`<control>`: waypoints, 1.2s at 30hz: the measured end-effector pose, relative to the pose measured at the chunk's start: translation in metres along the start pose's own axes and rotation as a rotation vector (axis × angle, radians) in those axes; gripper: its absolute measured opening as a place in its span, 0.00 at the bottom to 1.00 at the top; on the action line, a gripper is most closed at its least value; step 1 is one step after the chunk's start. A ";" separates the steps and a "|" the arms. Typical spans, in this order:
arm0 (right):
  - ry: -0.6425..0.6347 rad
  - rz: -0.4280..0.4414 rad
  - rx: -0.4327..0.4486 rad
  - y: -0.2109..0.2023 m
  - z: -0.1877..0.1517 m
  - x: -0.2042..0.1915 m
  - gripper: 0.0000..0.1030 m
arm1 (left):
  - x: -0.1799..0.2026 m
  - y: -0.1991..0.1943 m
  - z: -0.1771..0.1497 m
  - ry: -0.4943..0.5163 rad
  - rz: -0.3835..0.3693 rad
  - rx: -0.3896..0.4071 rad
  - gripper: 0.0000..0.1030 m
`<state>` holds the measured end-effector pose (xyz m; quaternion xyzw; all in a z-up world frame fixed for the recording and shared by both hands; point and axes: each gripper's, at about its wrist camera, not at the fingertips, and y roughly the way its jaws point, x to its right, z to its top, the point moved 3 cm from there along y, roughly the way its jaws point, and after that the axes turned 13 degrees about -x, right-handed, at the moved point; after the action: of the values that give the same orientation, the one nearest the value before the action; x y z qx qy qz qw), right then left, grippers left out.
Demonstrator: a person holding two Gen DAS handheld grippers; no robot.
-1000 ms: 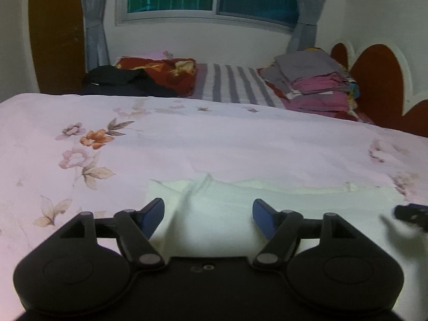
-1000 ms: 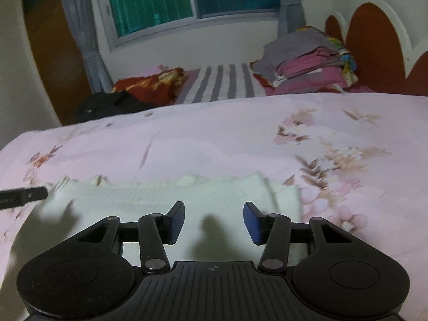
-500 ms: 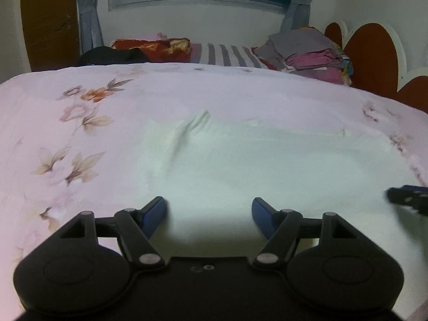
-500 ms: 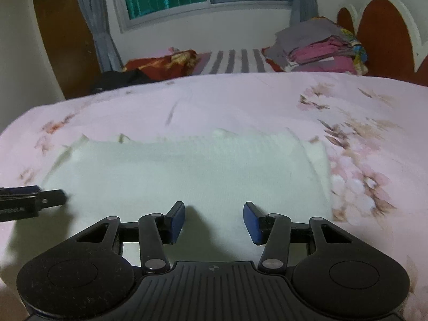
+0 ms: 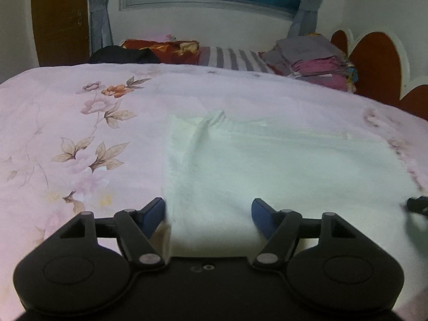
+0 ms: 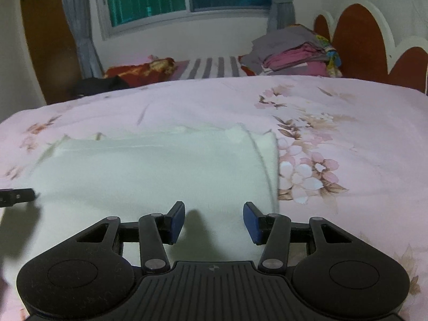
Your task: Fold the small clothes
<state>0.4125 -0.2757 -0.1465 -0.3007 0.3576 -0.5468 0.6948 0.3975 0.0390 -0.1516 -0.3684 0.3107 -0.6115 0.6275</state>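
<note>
A pale cream garment (image 5: 267, 165) lies flat on the pink floral bedspread (image 5: 80, 133); it also shows in the right wrist view (image 6: 160, 171). My left gripper (image 5: 208, 215) is open and empty, low over the garment's near left corner, its left finger beside the cloth's left edge. My right gripper (image 6: 214, 220) is open and empty, low over the garment's near right part, close to its right edge. Each gripper's tip shows at the side of the other view.
A stack of folded clothes (image 5: 315, 58) sits at the far right near the brown headboard (image 5: 374, 61). A red cloth (image 5: 165, 50) and a dark garment (image 5: 123, 54) lie at the far left. A window is behind.
Both grippers have risen and tilted down over the garment, then drawn back to its near edge. Both jaws stay open.
</note>
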 end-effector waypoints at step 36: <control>-0.082 0.043 -0.072 -0.042 -0.058 -0.024 0.48 | 0.013 -0.035 -0.057 -0.095 -0.106 -0.187 0.72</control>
<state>0.3385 -0.2634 -0.1410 -0.3396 0.3547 -0.5058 0.7093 0.3316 0.0220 -0.1514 -0.4699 0.3161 -0.5942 0.5712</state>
